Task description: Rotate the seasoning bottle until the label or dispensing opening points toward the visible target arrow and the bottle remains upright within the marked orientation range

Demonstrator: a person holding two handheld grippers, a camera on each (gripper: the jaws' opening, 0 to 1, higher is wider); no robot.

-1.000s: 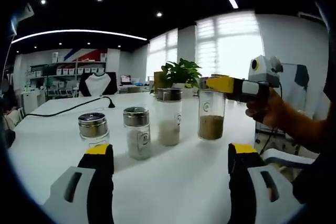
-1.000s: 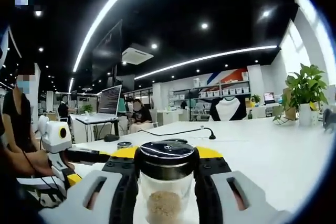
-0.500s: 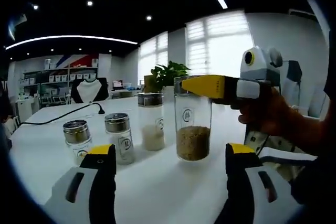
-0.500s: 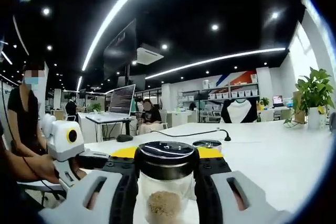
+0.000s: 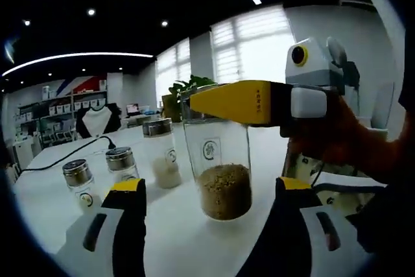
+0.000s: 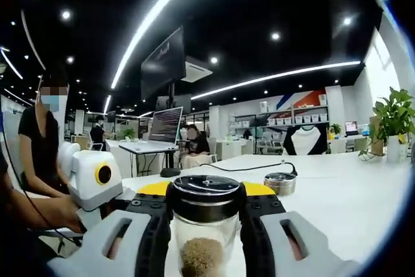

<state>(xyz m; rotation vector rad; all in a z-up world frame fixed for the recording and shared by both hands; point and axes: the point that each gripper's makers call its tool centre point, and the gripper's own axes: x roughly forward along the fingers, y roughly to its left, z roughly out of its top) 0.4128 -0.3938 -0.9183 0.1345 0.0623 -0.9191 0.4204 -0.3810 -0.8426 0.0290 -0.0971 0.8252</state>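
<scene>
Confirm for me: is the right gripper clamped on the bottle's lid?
Yes, the right gripper has both jaws closed against the black lid of the seasoning bottle.

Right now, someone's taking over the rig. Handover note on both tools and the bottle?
Right tool: shut on the brown-seasoning bottle just below its dark cap, bottle upright, base at or just above the white table; contact unclear.
Left tool: open, empty, jaws either side of that bottle, not touching it.
Three other seasoning bottles stand in a row to the side.
Done: grasp made.
Left: no target arrow seen; find it, turn the round label toward it, keep the bottle upright.
</scene>
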